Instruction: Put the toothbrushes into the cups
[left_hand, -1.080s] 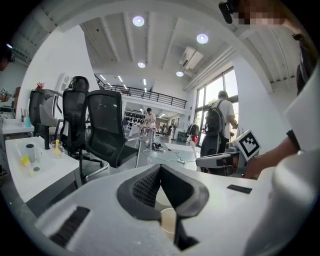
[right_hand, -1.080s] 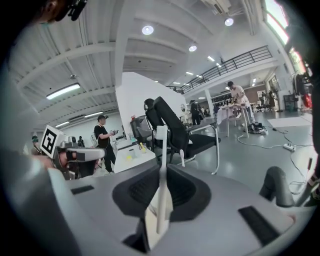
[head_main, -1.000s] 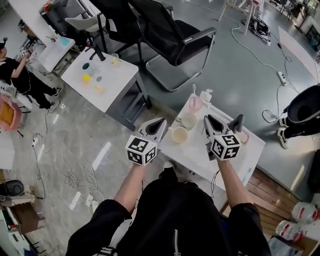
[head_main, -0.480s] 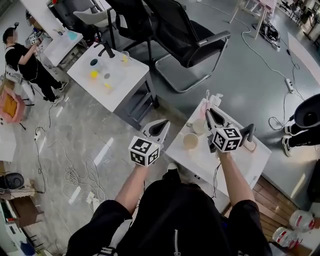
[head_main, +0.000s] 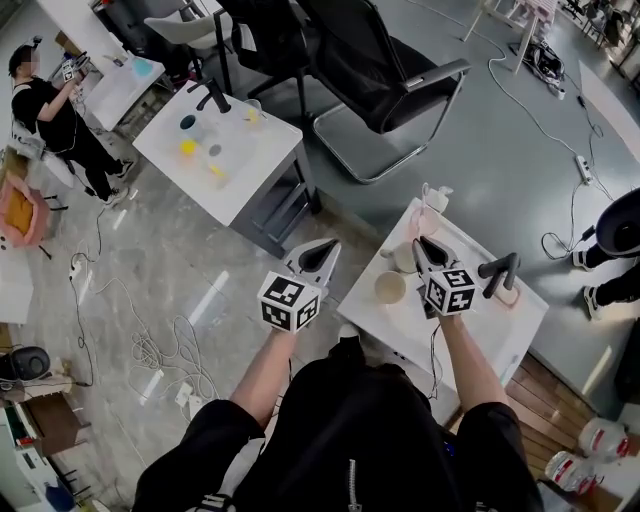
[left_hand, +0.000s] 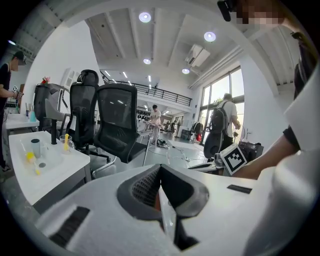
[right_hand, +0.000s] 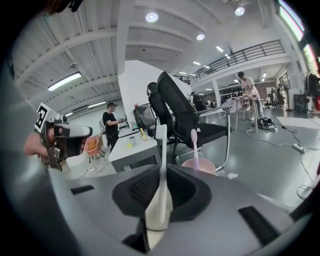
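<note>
- The fingers of the right gripper (right_hand: 162, 175) (head_main: 428, 256) are pressed onto a white toothbrush (right_hand: 161, 150). They stand partly apart, only as wide as its handle. The fingers of the left gripper (left_hand: 159, 176) (head_main: 322, 250) are together, and nothing shows between them.
- The white table (head_main: 492, 328) carries all the task's things. Its left edge runs just beside the cups, and the left gripper hangs past that edge, over the floor.
- A black tap-shaped fixture (head_main: 498, 272) stands to the right of the right gripper, so room on that side looks tight. The space above the cups is open.
- A pink cup (right_hand: 199, 165) (head_main: 422, 222) lies straight ahead along the right fingers and already holds a pink toothbrush (right_hand: 194, 145).
- A white cup (head_main: 400, 260) sits just left of the right fingertips in the head view. A cream cup (head_main: 389, 288) sits nearer the person, close to the table's left edge. Both look empty.
- The held toothbrush stands upright across the fingers, with its head up and the thick end of its handle below the pads. That long axis already matches a cup's opening.
- The right gripper is much the nearer to the cups. I judge the coming move to be a short shift left over an empty cup, then straight down, handle end first. The risk is nudging a cup towards the table's edge.
</note>
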